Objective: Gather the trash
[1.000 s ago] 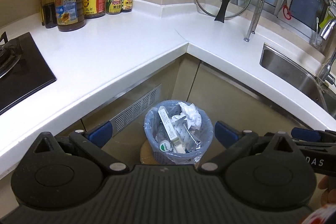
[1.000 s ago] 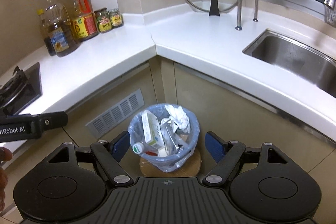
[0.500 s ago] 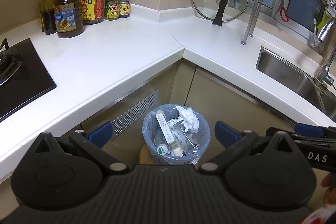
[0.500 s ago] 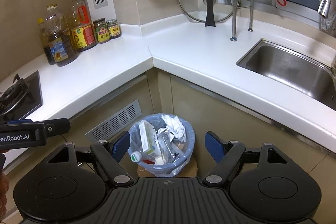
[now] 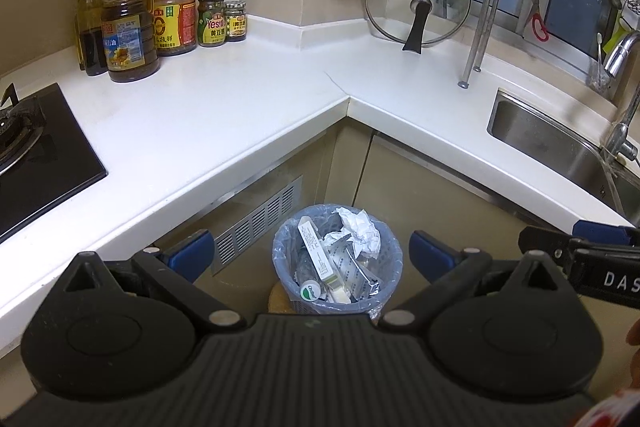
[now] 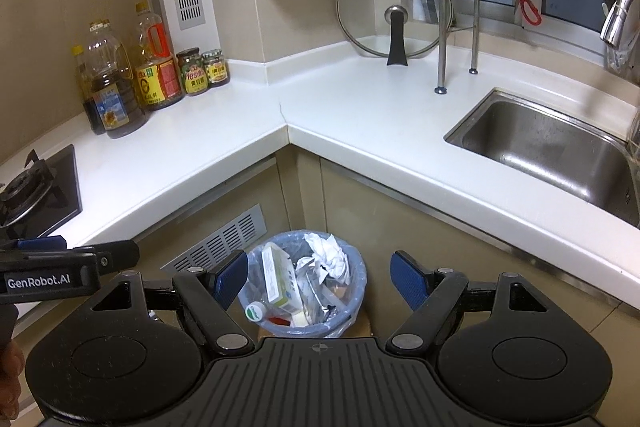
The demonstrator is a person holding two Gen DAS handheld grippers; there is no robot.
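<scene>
Blue plastic lines the small round trash bin [image 5: 338, 259] that we see on the floor, tucked into the inner corner below the white L-shaped table [image 5: 224, 115]. The bin is full: a crumpled white paper wad [image 5: 360, 231] sits at its far side, a long white carton [image 5: 316, 255] leans across the middle, silvery foil wrappers [image 5: 352, 267] lie beside it, and a small white bottle with a green-marked cap [image 5: 310, 293] rests at the near rim. We hold the left claw [image 5: 312, 255] above the bin, its blue-padded fingers spread wide with nothing between them but the bin far below. Our right claw [image 6: 318, 279] hangs likewise over the bin, fingers spread apart and pinching nothing. On the table stand tall amber oil bottles [image 5: 128, 27] and two small jars [image 5: 218, 21] by the wall, a round glass pot lid [image 5: 418, 1] propped upright in the corner, and a steel sink [image 6: 548, 147] sunk in at the right. A black gas hob [image 5: 36, 155] lies at the left.
</scene>
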